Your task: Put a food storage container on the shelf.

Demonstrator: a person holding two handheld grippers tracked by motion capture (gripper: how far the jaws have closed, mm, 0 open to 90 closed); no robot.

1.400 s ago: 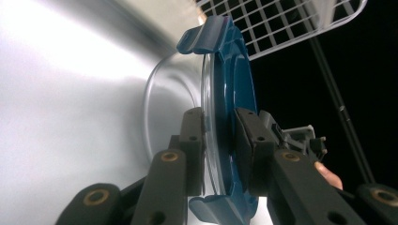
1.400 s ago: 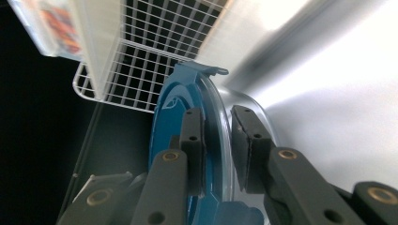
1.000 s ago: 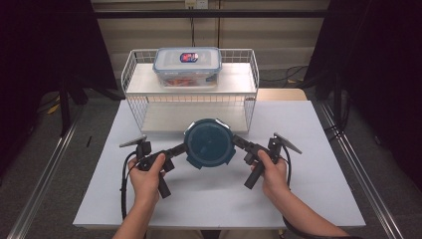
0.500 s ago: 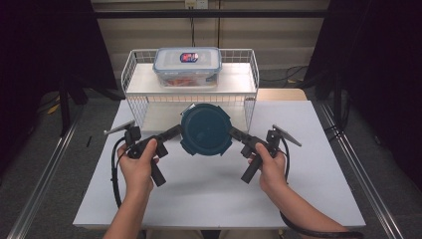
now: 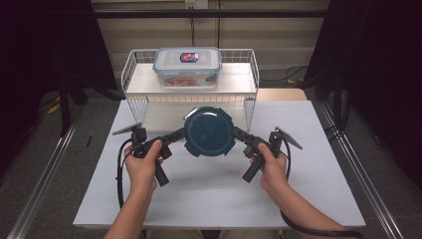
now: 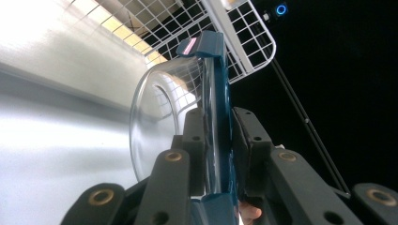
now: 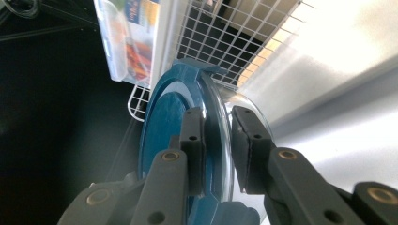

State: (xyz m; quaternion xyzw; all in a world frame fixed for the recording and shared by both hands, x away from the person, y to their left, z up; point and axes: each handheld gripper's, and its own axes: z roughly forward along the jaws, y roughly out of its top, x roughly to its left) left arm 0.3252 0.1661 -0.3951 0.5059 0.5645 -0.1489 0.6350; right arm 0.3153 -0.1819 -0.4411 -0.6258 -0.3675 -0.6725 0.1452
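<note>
Holding a round glass bowl with a dark blue lid (image 5: pixel 209 131) above the white table (image 5: pixel 308 129).
Clamped at opposite rim edges by left gripper (image 5: pixel 175 135) and right gripper (image 5: pixel 241 135), just before the white wire rack (image 5: pixel 191 82).

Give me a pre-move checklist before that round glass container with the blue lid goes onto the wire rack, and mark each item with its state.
1. Left gripper clamps the round container's rim: ok; in the left gripper view its jaws straddle the blue lid's edge and the glass.
2. Right gripper grips the opposite side: ok; the right gripper view shows its jaws over lid and glass.
3. Container clear of the table: cannot tell from the high view.
4. Space on the wire rack's top shelf: not ok at centre, where the rectangular container sits; bare shelf lies to its right.
5. Lid latched on the bowl: cannot tell.
</note>
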